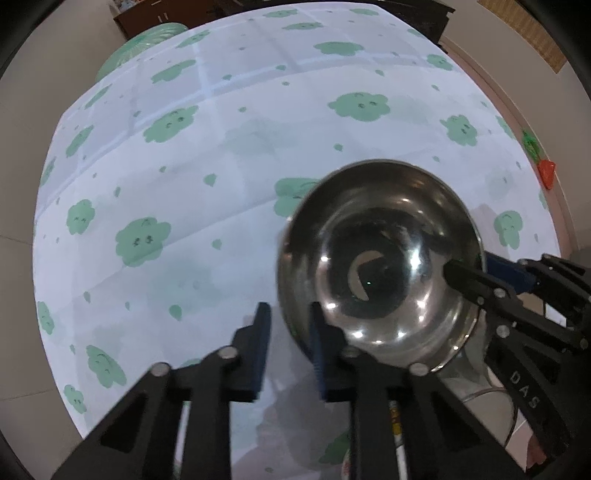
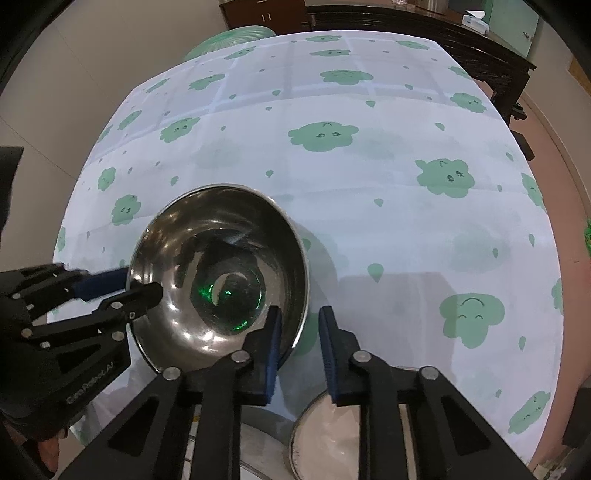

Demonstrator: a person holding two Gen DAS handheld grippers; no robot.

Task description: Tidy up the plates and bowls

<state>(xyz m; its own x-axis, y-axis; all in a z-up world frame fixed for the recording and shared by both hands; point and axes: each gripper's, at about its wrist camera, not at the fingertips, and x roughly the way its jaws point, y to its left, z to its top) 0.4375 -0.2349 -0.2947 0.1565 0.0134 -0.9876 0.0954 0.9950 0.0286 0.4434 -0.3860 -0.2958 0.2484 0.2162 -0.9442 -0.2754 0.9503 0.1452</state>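
A shiny steel bowl (image 1: pixel 380 258) (image 2: pixel 218 273), open side up, is over the near part of the table with its shadow on the cloth. My left gripper (image 1: pixel 288 332) (image 2: pixel 127 288) is shut on the bowl's left rim, one finger inside the bowl and the blue pad outside. My right gripper (image 2: pixel 300 332) (image 1: pixel 480 273) is shut on the opposite rim in the same way. Both point steeply down. The bowl holds nothing, only reflections.
A white tablecloth with green clouds (image 2: pixel 406 221) (image 1: pixel 184 184) covers the table. A round steel dish (image 2: pixel 325 435) lies at the near edge under my right gripper. A green stool (image 2: pixel 229 37) and dark wooden furniture (image 2: pixel 424 33) stand beyond the far edge. A gloved hand (image 2: pixel 26 398) holds the left gripper.
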